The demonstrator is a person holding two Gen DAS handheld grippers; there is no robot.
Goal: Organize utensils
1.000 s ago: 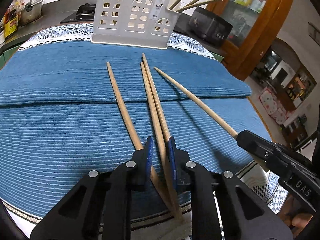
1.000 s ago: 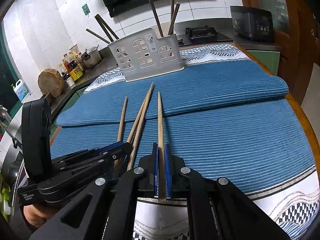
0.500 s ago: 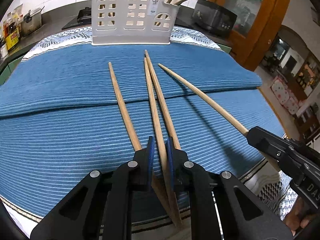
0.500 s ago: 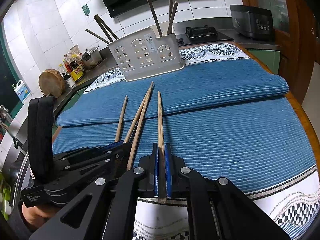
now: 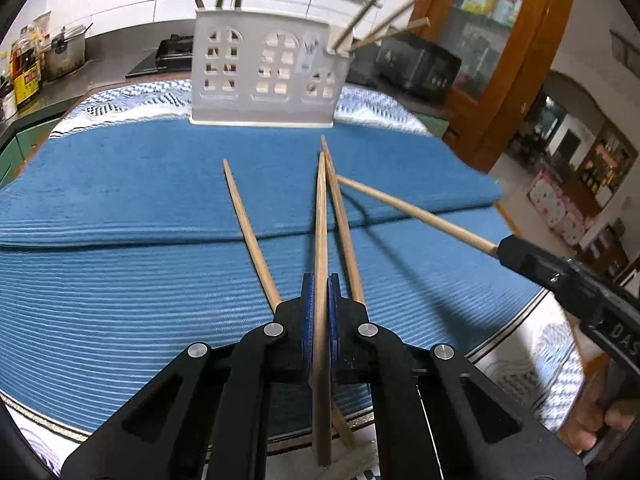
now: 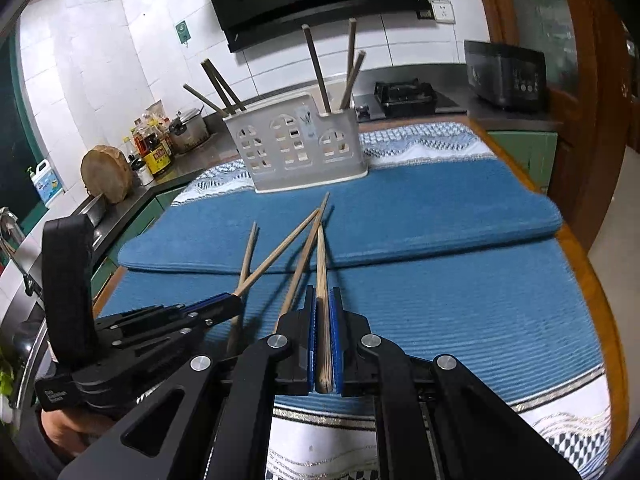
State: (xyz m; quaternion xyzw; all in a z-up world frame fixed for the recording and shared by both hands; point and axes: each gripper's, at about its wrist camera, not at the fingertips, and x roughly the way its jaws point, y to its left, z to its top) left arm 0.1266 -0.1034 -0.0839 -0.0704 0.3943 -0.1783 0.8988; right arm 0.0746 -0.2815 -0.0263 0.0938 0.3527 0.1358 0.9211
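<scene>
We have a long tapered pale wooden chopstick (image 5: 321, 240) clenched in the left gripper (image 5: 319, 292) and a second chopstick (image 6: 322, 280) clenched in the right gripper (image 6: 323, 304), both pinched near their thick ends. They look light, stiff and smooth (liable to pivot between the pads). The white plastic windowed utensil holder (image 6: 296, 148) stands centre-top on the ribbed blue cloth (image 6: 440, 280), where two loose chopsticks (image 5: 250, 232) lie.
</scene>
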